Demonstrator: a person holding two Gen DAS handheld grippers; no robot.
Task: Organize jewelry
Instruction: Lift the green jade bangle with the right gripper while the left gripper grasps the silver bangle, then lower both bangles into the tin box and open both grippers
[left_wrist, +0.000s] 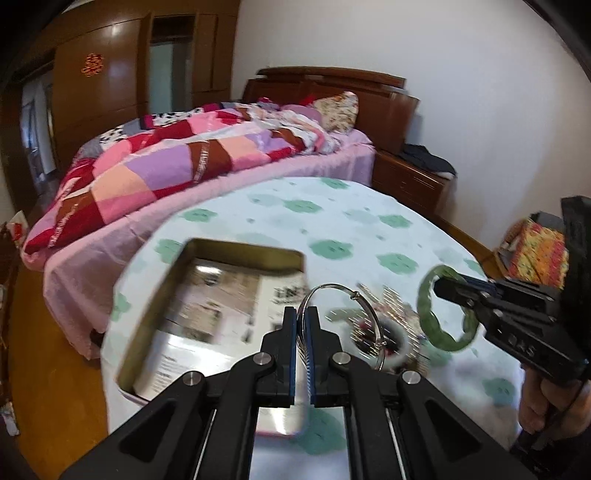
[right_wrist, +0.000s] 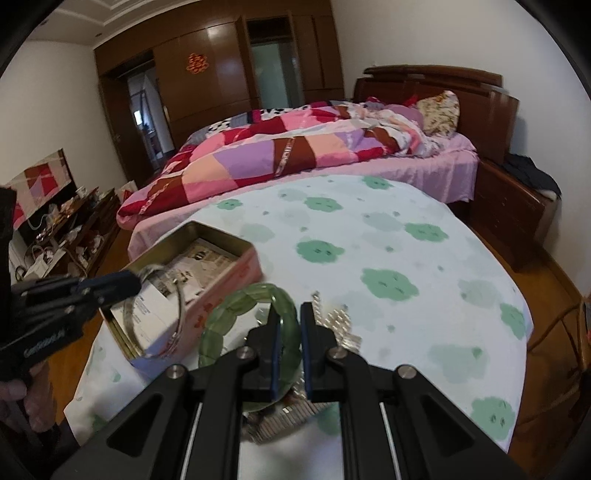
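My left gripper (left_wrist: 302, 314) is shut on a thin silver bangle (left_wrist: 328, 285), held above the table beside the open tin (left_wrist: 243, 245), which is lined with printed paper. To its right my right gripper (left_wrist: 439, 286) is shut on a green jade bangle (left_wrist: 424, 302). In the right wrist view the right gripper (right_wrist: 290, 314) pinches the green bangle (right_wrist: 229, 306) by its rim. The left gripper (right_wrist: 138, 282) holds the silver bangle (right_wrist: 182, 306) over the near corner of the pink-sided tin (right_wrist: 229, 280).
A pile of remaining jewelry (left_wrist: 384, 325), with a silvery chain (right_wrist: 340, 325), lies on the flower-print tablecloth (right_wrist: 369, 240). A bed (right_wrist: 295, 147) stands just behind the table, a wooden nightstand (left_wrist: 410, 181) at the right. A hand (left_wrist: 535, 406) grips the right tool.
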